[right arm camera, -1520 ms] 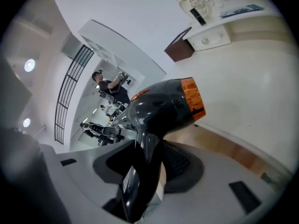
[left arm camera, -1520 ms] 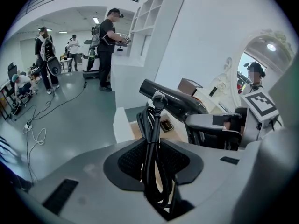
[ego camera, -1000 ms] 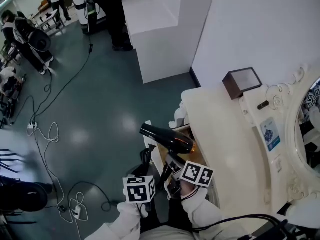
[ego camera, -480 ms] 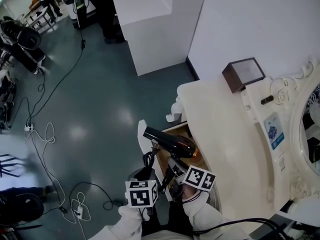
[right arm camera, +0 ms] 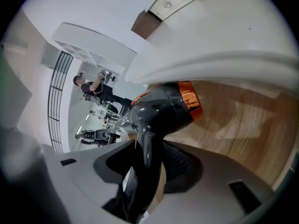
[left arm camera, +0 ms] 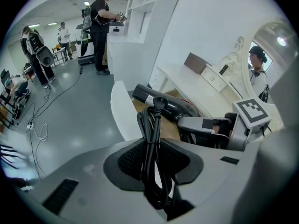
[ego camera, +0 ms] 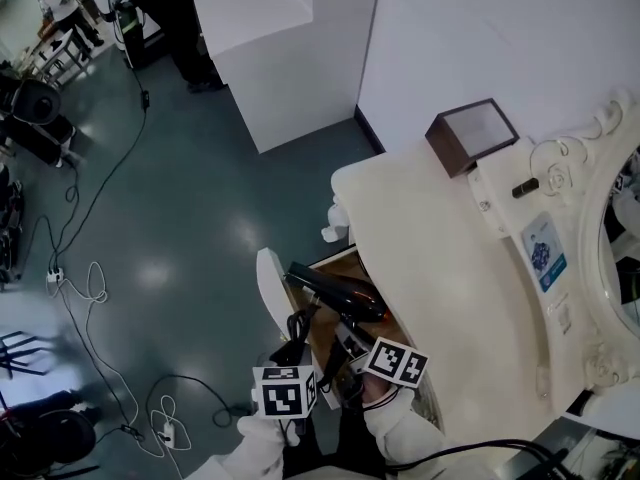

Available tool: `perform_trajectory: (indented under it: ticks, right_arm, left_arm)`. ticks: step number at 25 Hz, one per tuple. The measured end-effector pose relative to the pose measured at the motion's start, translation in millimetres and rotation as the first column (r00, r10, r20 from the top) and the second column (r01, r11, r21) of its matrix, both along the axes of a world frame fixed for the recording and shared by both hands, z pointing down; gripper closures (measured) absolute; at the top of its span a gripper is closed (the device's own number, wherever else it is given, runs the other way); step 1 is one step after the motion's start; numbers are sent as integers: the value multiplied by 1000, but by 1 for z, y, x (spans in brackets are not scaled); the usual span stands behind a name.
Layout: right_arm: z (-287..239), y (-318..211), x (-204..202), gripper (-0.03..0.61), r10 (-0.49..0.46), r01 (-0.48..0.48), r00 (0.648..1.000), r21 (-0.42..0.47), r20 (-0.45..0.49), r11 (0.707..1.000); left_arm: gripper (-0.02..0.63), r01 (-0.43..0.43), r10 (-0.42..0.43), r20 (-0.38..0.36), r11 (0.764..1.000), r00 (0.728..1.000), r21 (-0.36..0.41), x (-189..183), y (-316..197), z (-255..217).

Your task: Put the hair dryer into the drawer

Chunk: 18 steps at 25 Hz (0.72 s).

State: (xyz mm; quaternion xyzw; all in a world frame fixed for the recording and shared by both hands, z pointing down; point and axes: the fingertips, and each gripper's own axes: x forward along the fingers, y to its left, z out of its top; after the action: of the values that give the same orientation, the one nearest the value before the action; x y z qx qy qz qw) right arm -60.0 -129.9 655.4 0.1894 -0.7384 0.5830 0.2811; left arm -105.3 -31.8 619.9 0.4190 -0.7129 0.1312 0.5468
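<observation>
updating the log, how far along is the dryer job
Done: drawer is open, dryer lifted. In hand: right gripper grips the dryer over the drawer; left gripper pinches its bundled cord. Left: lower both in, let go, perhaps shut the drawer.

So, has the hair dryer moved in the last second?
Yes. The hair dryer has sunk toward the open drawer; its nozzle, earlier overhanging the drawer front, now lies inside it.
</observation>
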Motion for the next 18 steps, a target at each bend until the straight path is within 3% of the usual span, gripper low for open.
perform_trajectory:
  ticks: [6, 12, 18]
  right_arm:
    - [5, -5, 4, 347, -8, 8, 1000, 27, -3, 1000]
    - [10, -12, 8, 347, -46, 46, 999, -8, -4, 999]
    - [11, -21, 19, 348, 11, -11, 1000, 4, 12, 1000]
  left_arm:
    - [514, -57, 55, -35, 997, 998, -46, 12, -11, 12]
    - [514, -71, 66, -81, 996, 995, -52, 22, -22, 17]
    - [514, -127, 121, -102, 990, 987, -61, 34, -36, 21]
